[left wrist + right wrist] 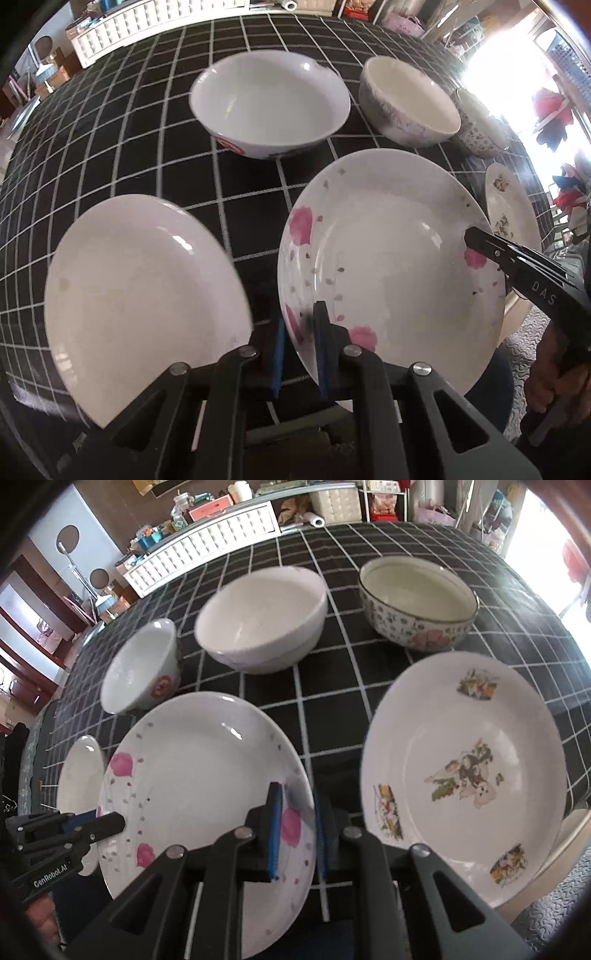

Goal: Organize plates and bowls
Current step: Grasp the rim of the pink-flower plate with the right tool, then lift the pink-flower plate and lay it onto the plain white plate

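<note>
- Plates and bowls sit on a table [92, 122] under a black cloth with a white grid; places below are given from the pink plate [388, 258], the pink-flowered one in the near middle.
- Pink plate: both grippers grip it at opposite rims. In the left wrist view the left gripper [299, 328] has its blue pads clamped on the near left rim, and the right gripper [476, 236] reaches in over the right rim.
- In the right wrist view the right gripper [297, 827] is closed on that plate's right rim, one pad on top of the rim and the other below it; the left gripper [110, 821] shows at the plate's left edge.
- Plain plate [140, 295]: just left of the pink plate; large in the left view, only a sliver in the right view.
- Sprig plate [465, 775]: just right of the pink plate, with printed flower sprigs; full in the right view, only an edge in the left view.
- White bowl [269, 103] with a red mark: behind the pink plate, to the left.
- Pale bowl [262, 620]: behind the pink plate, in the middle.
- Speckled bowl [417, 602] with a pink flower: behind and right of the pink plate; clear only in the right view.
</note>
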The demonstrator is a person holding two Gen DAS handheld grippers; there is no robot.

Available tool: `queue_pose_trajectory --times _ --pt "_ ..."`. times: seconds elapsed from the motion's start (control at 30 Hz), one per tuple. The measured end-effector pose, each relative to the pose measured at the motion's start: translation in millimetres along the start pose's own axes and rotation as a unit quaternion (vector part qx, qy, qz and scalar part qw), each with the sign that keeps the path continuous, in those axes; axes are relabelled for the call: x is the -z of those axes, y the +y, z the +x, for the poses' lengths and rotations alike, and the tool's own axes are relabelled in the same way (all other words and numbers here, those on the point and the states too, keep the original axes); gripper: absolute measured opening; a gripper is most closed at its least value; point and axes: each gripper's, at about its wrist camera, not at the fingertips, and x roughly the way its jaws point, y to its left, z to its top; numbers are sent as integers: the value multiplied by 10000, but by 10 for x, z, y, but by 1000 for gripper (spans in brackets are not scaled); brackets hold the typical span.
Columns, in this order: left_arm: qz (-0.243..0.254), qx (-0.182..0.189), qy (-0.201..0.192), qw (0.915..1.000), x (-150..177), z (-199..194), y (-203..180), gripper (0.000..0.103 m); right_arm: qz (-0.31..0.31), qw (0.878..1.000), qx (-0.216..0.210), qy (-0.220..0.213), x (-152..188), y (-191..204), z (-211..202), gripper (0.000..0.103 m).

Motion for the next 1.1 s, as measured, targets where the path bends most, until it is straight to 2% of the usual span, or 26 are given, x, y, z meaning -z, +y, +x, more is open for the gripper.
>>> queue_pose_trajectory --times 0.23,0.6,0.93,1.1 --pt "-328 -36 -182 9993 193 -317 267 13 -302 9993 -168 -124 2 342 -187 20" --pt "-917 -345 -423 9943 605 -733 937 13 -875 9950 -473 -30 72 1061 -134 20" --pt "-1405 -526 -369 9880 919 -754 1366 13 -1293 9901 -474 257 186 1570 119 20" --pt "-1508 -539 -312 9866 926 -673 1466 13 -1359 9892 -439 342 194 1708 220 20"
